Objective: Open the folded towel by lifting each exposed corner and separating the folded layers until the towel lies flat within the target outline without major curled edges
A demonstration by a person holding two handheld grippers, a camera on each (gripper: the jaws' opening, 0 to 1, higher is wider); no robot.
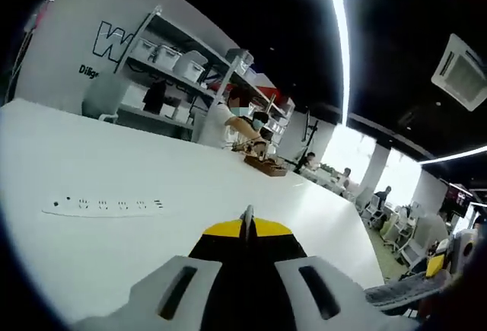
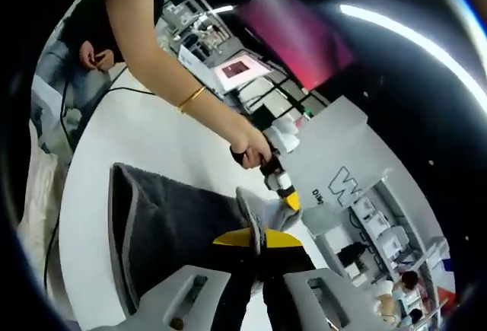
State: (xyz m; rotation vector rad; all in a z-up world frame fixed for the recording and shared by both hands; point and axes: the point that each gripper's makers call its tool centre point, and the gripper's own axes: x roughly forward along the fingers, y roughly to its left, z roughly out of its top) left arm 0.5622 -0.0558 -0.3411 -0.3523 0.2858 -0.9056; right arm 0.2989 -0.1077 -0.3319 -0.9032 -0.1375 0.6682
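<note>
White bench (image 1: 114, 171) broad, running toward shelving (image 1: 175, 61). Grey towel (image 2: 175, 224) draped on bench, partly unfolded, one edge raised. Right claw (image 2: 255, 240) jaws together, clamped on towel fold. Left claw (image 2: 283, 186), held by person's hand (image 2: 251, 151), pinching towel corner; its jaws meet in left gripper view (image 1: 247, 224).

Left gripper view faces across the white table (image 1: 114, 171); right gripper view, rolled, looks closely at the towel (image 2: 175, 228).
</note>
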